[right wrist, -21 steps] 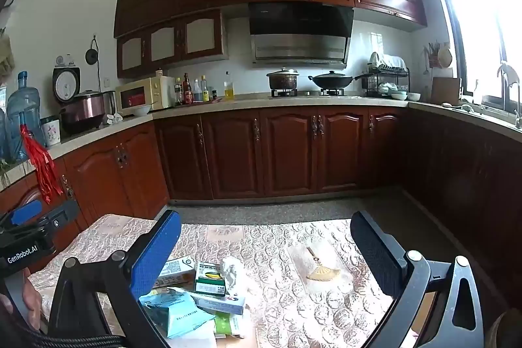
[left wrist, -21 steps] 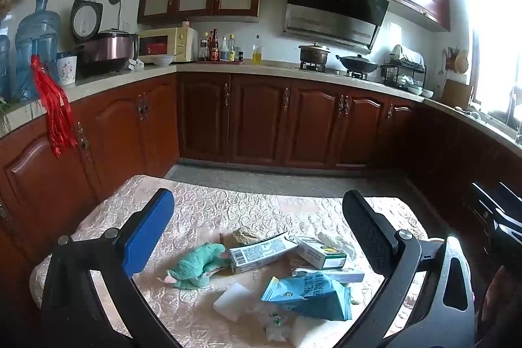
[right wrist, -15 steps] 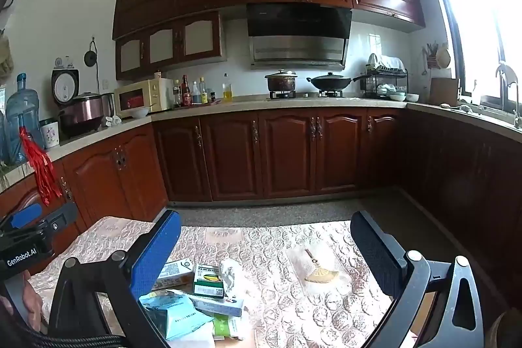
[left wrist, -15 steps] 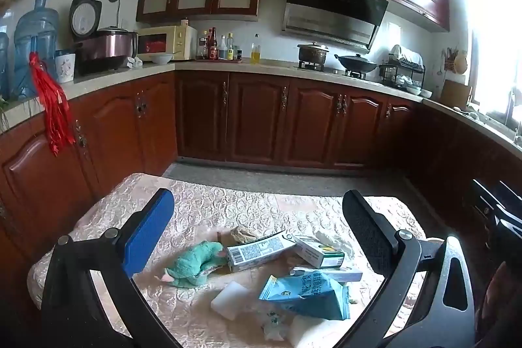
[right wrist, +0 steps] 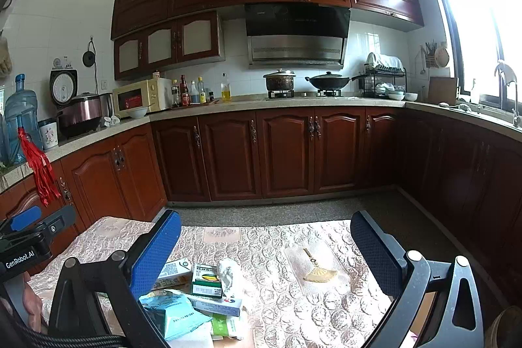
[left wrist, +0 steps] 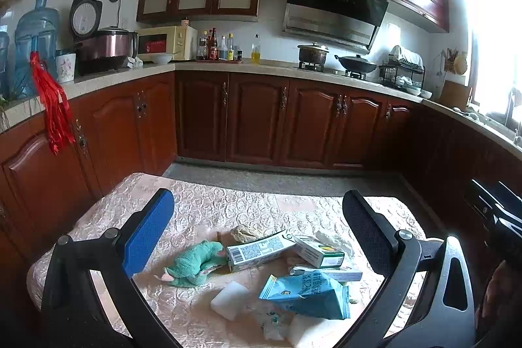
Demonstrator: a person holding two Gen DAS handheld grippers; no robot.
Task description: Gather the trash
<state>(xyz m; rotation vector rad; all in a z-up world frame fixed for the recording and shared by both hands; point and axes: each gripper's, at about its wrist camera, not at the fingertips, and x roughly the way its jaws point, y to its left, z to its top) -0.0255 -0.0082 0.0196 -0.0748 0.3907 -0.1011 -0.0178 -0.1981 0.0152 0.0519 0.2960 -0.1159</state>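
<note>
A pile of trash lies on the quilted table (left wrist: 208, 204): a green crumpled cloth (left wrist: 195, 261), a milk carton (left wrist: 257, 250), a small green-and-white box (left wrist: 318, 251), a blue snack bag (left wrist: 306, 294), a white foam block (left wrist: 233, 299) and a brown paper wad (left wrist: 244, 232). My left gripper (left wrist: 257, 227) is open and empty above the pile. My right gripper (right wrist: 266, 243) is open and empty, with the box (right wrist: 207, 279), blue bag (right wrist: 173, 315) and a white tissue (right wrist: 230, 276) below its left finger.
A small gold fan-shaped charm (right wrist: 319, 273) lies on the table (right wrist: 293, 299) to the right. Dark wooden cabinets (right wrist: 287, 152) and a counter with appliances run around the room. The floor (right wrist: 277, 211) lies beyond the table's far edge.
Both views have shifted slightly; the trash sits a little lower and nearer in frame. Both grippers stay open and nothing was grasped.
</note>
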